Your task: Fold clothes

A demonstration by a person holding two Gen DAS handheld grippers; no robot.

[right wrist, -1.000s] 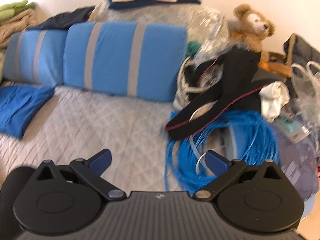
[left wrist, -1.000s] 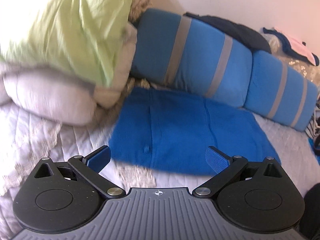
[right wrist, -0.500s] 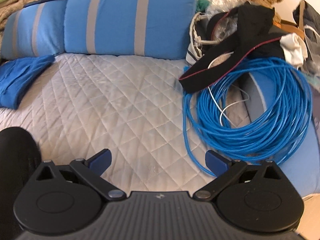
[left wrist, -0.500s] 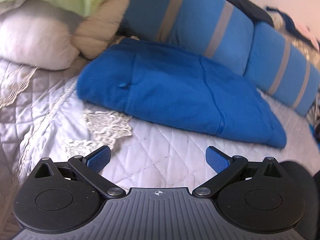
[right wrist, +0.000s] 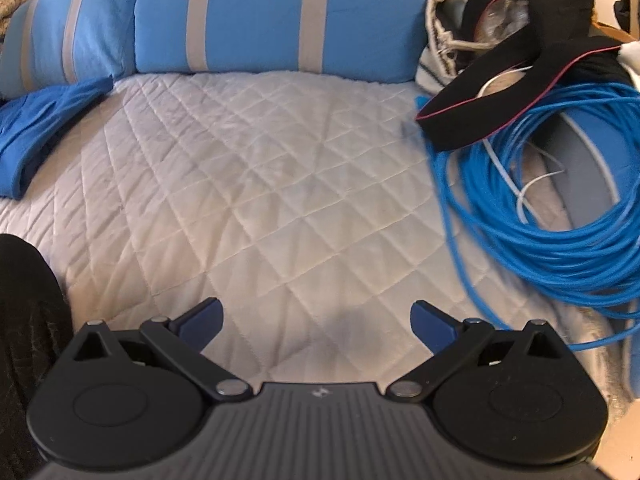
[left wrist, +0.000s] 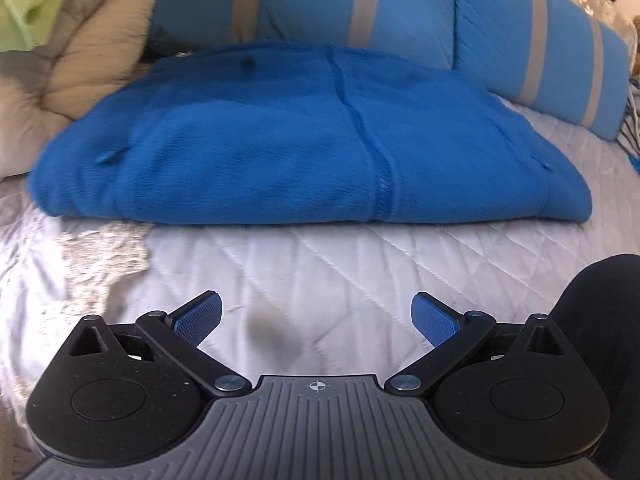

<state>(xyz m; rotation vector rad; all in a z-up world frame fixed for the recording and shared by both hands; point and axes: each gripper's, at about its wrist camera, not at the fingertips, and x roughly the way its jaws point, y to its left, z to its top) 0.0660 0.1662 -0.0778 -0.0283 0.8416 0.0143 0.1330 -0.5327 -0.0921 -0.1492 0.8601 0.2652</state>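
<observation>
A folded blue fleece garment [left wrist: 288, 144] lies on the white quilted bedspread [left wrist: 320, 264], filling the middle of the left wrist view. My left gripper [left wrist: 317, 320] hovers open just short of its near folded edge, holding nothing. In the right wrist view only one end of the blue garment [right wrist: 44, 128] shows at the far left. My right gripper [right wrist: 316, 322] stands open over the bare quilted bedspread [right wrist: 260, 184], well to the right of the garment, with nothing between its fingers.
Blue pillows with grey stripes [left wrist: 360, 4] [right wrist: 272, 16] line the back. Beige and green bedding [left wrist: 72, 32] is piled at the left. A coil of blue cable [right wrist: 552, 200], a black strap [right wrist: 520, 68] and clutter crowd the right. A dark sleeve [right wrist: 24, 340] shows low left.
Both grippers have dropped lower and tilted down toward the bed. The left one has come closer to the blue garment, which now looms larger. Both stay open.
</observation>
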